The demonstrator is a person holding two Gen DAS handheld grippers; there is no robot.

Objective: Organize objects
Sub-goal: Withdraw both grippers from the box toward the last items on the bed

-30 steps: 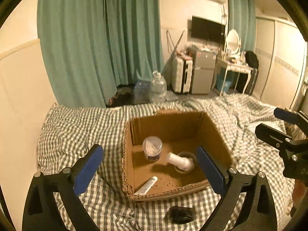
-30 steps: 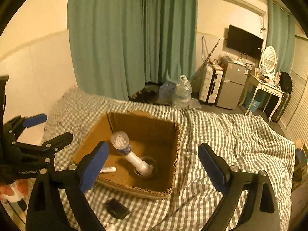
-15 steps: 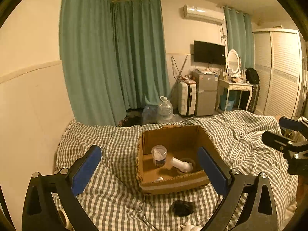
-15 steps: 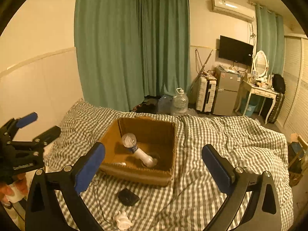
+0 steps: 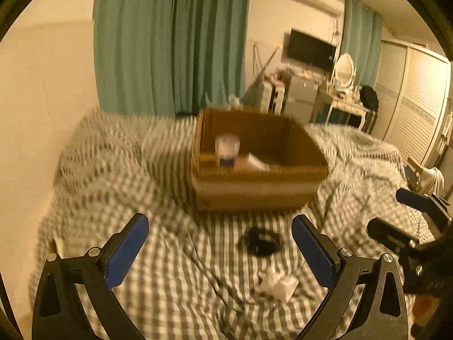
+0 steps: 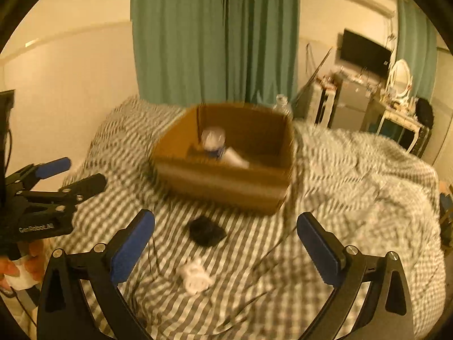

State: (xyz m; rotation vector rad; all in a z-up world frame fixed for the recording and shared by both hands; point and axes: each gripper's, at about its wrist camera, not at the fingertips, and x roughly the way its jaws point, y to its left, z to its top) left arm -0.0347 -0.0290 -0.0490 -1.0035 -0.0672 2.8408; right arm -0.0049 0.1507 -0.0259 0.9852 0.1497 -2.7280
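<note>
Grippers: left gripper (image 5: 219, 250) had its blue-padded fingers spread wide with nothing between them; right gripper (image 6: 225, 248) likewise gaped wide and held nothing; both hung above the near part of the bed
Side view: left gripper also showed at the left edge of the right wrist view (image 6: 56, 180), jaws apart, a hand (image 6: 19, 266) under it
Bed: checked cover (image 5: 119, 170) was rumpled; both views were smeared by motion
White lump: a small crumpled white thing (image 5: 279, 283) lay on the cover nearest the grippers; what it was could not be told
Black item: a small dark thing (image 5: 262, 243) lay on the cover just beyond the lump, between it and the box; apart from both
Cord: a thin dark line (image 6: 271, 250) ran across the cover beside the black item
Box: open cardboard box (image 5: 254, 195) sat on the bed past the black item
Box contents: a clear-capped bottle (image 5: 227, 148) stood near the left wall; a white bottle (image 5: 259, 163) lay tilted beside it, touching or nearly so
Far room: green curtains (image 5: 172, 42) hung behind the bed; a TV (image 5: 311, 49) and a dressing table (image 5: 344, 104) stood to the right
</note>
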